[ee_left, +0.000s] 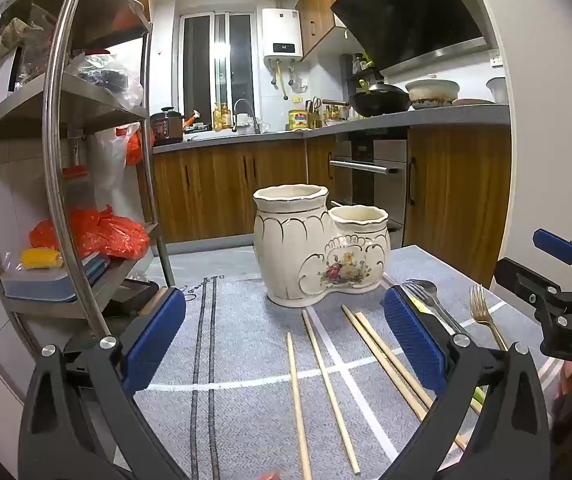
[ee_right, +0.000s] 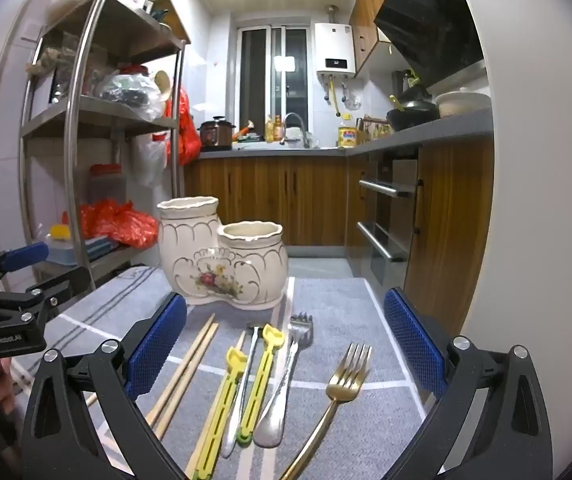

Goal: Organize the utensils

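Left wrist view: we hold the left gripper [ee_left: 286,344] spread wide and empty over four wooden chopsticks [ee_left: 327,384] on the grey cloth [ee_left: 246,420]. Our right gripper [ee_right: 286,344], equally wide and empty, hovers over forks [ee_right: 341,380] and yellow chopsticks [ee_right: 260,376]. The ceramic holder [ee_right: 222,256] stands just beyond, empty.

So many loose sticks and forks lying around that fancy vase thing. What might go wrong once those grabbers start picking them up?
The chopsticks lie flat and thin on the cloth, so the open left tool may pinch fabric instead. The gold fork could clink against the ceramic holder and chip it.
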Available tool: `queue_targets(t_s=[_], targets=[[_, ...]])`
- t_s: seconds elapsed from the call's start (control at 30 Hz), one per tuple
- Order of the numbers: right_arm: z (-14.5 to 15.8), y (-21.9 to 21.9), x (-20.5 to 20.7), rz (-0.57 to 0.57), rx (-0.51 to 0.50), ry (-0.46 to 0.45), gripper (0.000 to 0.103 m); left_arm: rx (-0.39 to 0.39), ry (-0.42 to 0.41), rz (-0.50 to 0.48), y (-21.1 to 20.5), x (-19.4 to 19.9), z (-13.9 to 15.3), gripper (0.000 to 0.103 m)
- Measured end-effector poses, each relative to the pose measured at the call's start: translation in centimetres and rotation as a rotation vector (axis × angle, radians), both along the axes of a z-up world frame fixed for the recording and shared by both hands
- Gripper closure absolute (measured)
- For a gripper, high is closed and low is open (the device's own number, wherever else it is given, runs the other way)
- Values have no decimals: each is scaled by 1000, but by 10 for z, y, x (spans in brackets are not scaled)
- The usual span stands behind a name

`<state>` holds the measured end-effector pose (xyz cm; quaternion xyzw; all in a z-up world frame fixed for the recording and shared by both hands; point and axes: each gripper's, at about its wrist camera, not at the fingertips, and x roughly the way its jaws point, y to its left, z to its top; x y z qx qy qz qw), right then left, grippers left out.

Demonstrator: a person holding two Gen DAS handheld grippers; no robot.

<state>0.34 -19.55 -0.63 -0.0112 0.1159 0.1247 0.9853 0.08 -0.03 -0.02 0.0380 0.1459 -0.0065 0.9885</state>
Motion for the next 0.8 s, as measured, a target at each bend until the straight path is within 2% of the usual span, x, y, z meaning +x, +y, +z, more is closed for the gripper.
queue_targets(t_s=[0.37, 0.8], targets=[[-1, -1, 2, 4, -2, 8, 5, -14, 9, -6, 5, 7, -11, 5], [-3, 0, 2, 2, -12, 10, 5, -14, 18, -7, 2, 7, -8, 5]])
